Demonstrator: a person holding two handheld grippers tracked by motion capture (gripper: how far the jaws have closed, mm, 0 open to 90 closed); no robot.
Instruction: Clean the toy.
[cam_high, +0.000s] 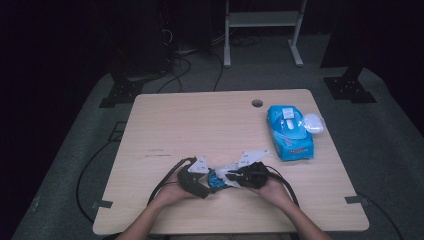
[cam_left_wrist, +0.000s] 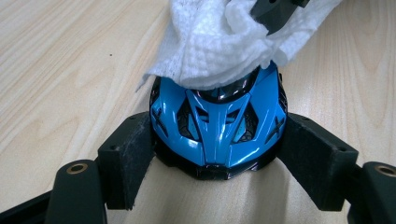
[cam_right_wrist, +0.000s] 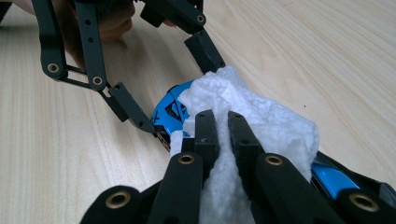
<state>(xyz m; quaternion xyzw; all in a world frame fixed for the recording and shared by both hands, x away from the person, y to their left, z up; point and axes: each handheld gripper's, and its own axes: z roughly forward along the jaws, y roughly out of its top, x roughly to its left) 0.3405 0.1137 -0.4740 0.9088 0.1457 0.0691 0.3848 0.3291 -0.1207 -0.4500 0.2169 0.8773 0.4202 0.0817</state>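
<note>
Resting low and centre in the high view, a blue toy car is being clamped at its front by the left gripper, whose pads are pressing on both sides of it. A white wipe is being pinched tight by the right gripper and is being held over the car's roof, touching it. Both grippers are being held close together near the lower edge of the table. A blue wipe pack is lying at the right of the table, well apart.
</note>
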